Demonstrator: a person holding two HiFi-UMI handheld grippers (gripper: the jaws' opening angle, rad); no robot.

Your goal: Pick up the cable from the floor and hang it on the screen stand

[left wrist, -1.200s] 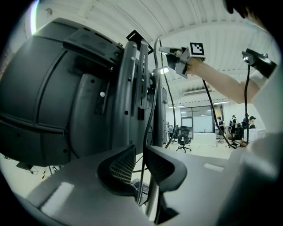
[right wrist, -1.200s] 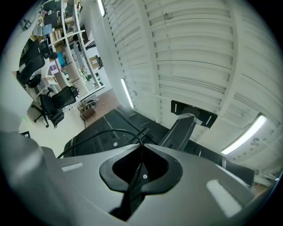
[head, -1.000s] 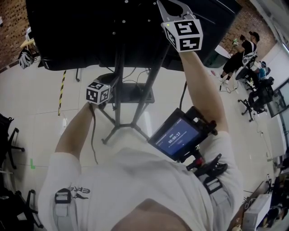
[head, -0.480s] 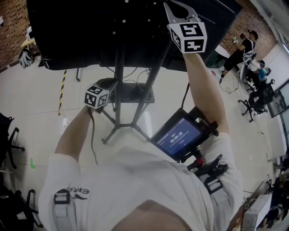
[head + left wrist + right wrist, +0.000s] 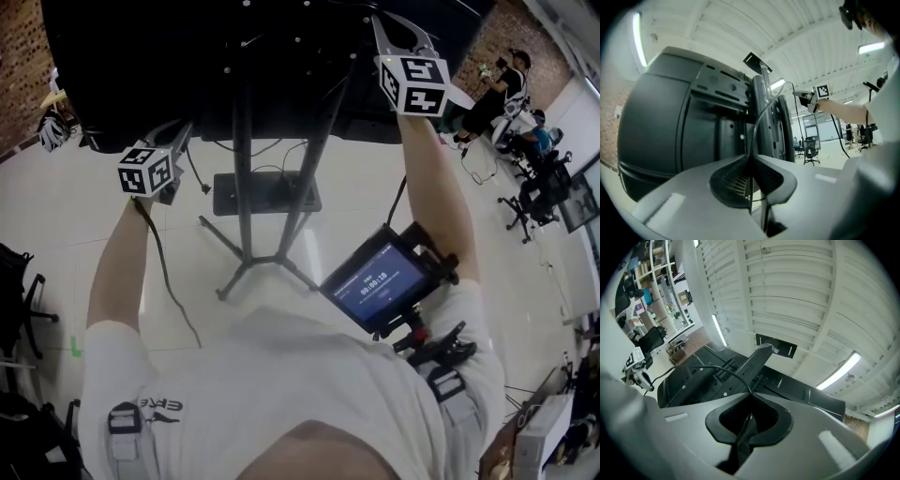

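Moved since the earlier frame: left gripper (image 5: 180,139) has been carried up and out toward 9 o'clock, away from the post of the screen stand (image 5: 244,178), beside which it was seen lower down. The right gripper (image 5: 386,26) has been shifted a little toward 3 o'clock and is still held high against the back of the screen (image 5: 141,75). On the chest-mounted display (image 5: 380,281) a timer is read as 00:00:18, one count up from the earliest frame. The thin black cable (image 5: 754,131) is off the floor and clenched at two spots: the left jaws are pressed together on it, and the right jaws likewise. Its long axis is stretched between both grippers, roughly along the 9-to-3 line across the rear of the screen. In the left gripper view it is seen leaving the jaw tips and arcing toward 1 o'clock to the right gripper. In the right gripper view it is seen arching from the tips toward 9 o'clock to the left gripper. Whether it touches the stand cannot be told. Black-and-white square markers are carried on both cubes. On the white shirt (image 5: 281,375) the letters "ERE" are made out near the shoulder, the rest unreadable. At 2 o'clock bystanders (image 5: 487,94) are seen, well apart.
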